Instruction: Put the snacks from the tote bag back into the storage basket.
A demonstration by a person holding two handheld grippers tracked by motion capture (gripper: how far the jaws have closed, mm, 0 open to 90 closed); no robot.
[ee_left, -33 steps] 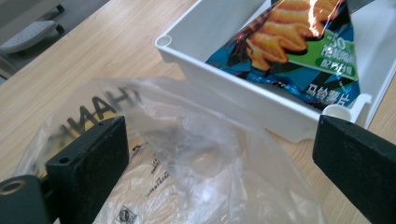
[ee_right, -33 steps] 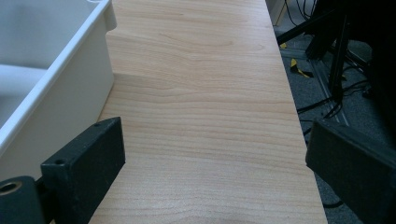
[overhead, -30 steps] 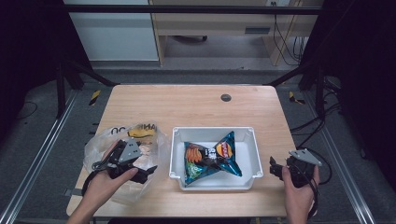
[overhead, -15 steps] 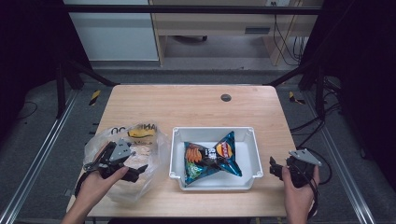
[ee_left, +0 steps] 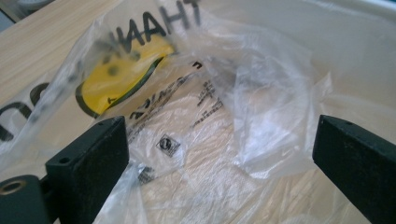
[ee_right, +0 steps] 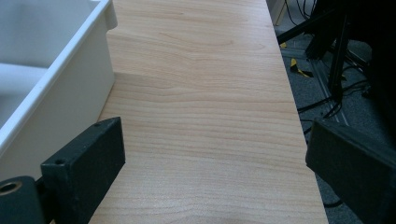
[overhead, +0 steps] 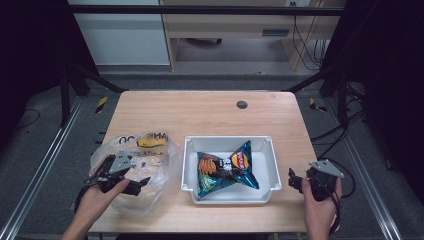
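Plastic bag (overhead: 137,167) lies on bench (overhead: 210,112) left of tray (overhead: 272,165) | your left gripper (ee_left: 219,154) has drawn back slightly, fingers wide, empty | right gripper (overhead: 296,181) idle, spread wide | grasp pending.

The table (overhead: 200,115) is pale wood with a fine straight grain and a smooth, matt finish. On its left lies a thin clear plastic bag (overhead: 150,165), crinkled and shiny, printed with black letters; a glossy yellow packet (ee_left: 116,77) shows through the film. To the right of it the white tub (overhead: 272,165) is smooth hard plastic with a slight sheen. The snack bag (overhead: 225,167) inside it is glossy foil-like film, creased. The left gripper (ee_left: 219,154) and right gripper (ee_right: 212,154) have matt black jaws with flat faces.
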